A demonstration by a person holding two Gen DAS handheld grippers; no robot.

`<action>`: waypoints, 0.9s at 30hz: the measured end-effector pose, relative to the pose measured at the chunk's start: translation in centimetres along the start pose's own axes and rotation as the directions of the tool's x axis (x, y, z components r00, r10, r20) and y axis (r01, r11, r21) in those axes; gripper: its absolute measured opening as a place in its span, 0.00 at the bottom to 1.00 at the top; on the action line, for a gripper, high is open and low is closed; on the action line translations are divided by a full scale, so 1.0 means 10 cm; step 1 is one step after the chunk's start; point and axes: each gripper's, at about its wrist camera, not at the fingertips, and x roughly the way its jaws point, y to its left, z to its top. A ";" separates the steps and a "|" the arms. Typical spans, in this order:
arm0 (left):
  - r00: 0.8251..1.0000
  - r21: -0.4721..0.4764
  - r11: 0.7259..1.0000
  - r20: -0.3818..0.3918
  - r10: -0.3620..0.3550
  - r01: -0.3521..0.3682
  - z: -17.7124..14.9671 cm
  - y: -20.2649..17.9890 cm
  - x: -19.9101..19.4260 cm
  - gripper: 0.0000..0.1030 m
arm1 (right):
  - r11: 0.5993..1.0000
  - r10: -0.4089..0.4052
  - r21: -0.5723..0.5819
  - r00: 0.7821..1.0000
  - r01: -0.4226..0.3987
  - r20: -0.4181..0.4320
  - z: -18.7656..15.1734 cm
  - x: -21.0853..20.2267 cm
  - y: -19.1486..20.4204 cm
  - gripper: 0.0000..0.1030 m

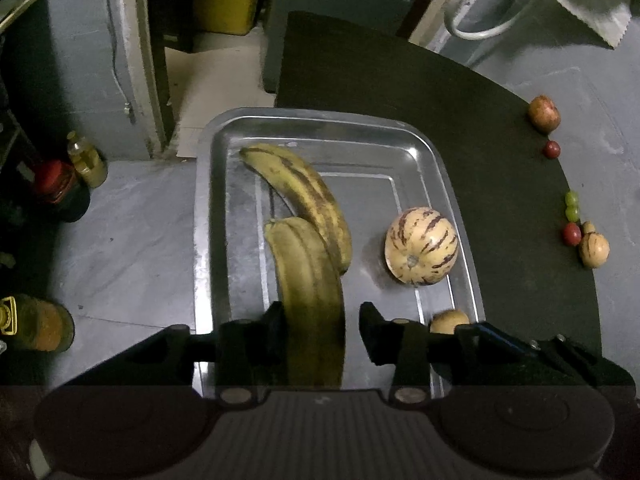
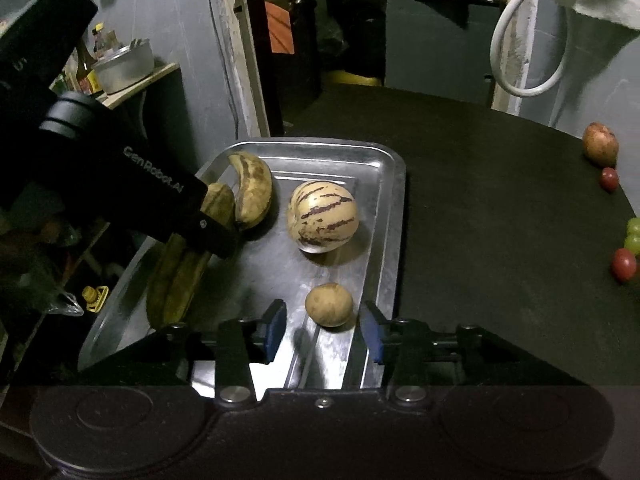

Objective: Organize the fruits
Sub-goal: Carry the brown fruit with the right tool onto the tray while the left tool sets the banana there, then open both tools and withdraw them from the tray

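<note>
Two brown-spotted bananas [image 1: 308, 200] are laid in the left of the metal tray [image 1: 448, 184], their ends overlapping. A cream melon [image 1: 421, 246] with purple stripes is set right of them, a small tan fruit [image 2: 329, 305] nearer. More fruits [image 1: 572, 216] are scattered far right on the table.

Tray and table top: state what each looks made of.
Tray: looks like polished metal, likely steel; it is silvery, with glare and reflections of the fruit. Table top: dark and matte with no shine; perhaps a felt or rubber covering, though the pictures leave that open.
</note>
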 end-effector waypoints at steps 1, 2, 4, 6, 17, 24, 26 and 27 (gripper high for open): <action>1.000 -0.006 1.000 0.002 0.003 -0.003 -0.01 0.01 -0.01 0.48 | 1.000 0.002 0.002 1.000 -0.002 0.003 -0.01 -0.03 0.00 0.47; 1.000 -0.012 1.000 0.007 0.002 -0.002 -0.02 0.02 -0.02 0.50 | 1.000 0.004 0.004 1.000 -0.004 0.004 -0.03 -0.07 0.00 0.50; 1.000 -0.026 1.000 0.016 -0.006 0.006 -0.07 0.04 -0.06 0.55 | 1.000 0.011 0.011 1.000 -0.011 0.004 -0.08 -0.13 -0.01 0.53; 1.000 -0.033 0.999 0.028 -0.002 0.003 -0.12 0.04 -0.10 0.60 | 1.000 0.014 0.013 1.000 -0.014 0.002 -0.13 -0.19 0.00 0.60; 0.993 -0.045 0.999 0.113 0.021 -0.016 -0.61 -0.01 -0.44 0.93 | 0.997 0.042 0.060 0.999 -0.044 0.028 -0.46 -0.63 -0.07 0.91; 0.985 0.007 0.998 0.161 0.067 -0.070 -0.99 -0.06 -0.58 0.99 | 0.995 0.069 0.065 0.998 -0.070 0.011 -0.66 -0.81 -0.12 0.98; 0.984 0.031 0.995 0.156 0.090 -0.096 -1.10 -0.09 -0.61 0.99 | 0.995 0.077 0.064 0.997 -0.077 0.009 -0.70 -0.85 -0.15 0.98; 0.983 0.043 0.993 0.153 0.102 -0.109 -1.15 -0.11 -0.61 0.99 | 0.995 0.081 0.063 0.997 -0.081 0.007 -0.72 -0.87 -0.16 0.99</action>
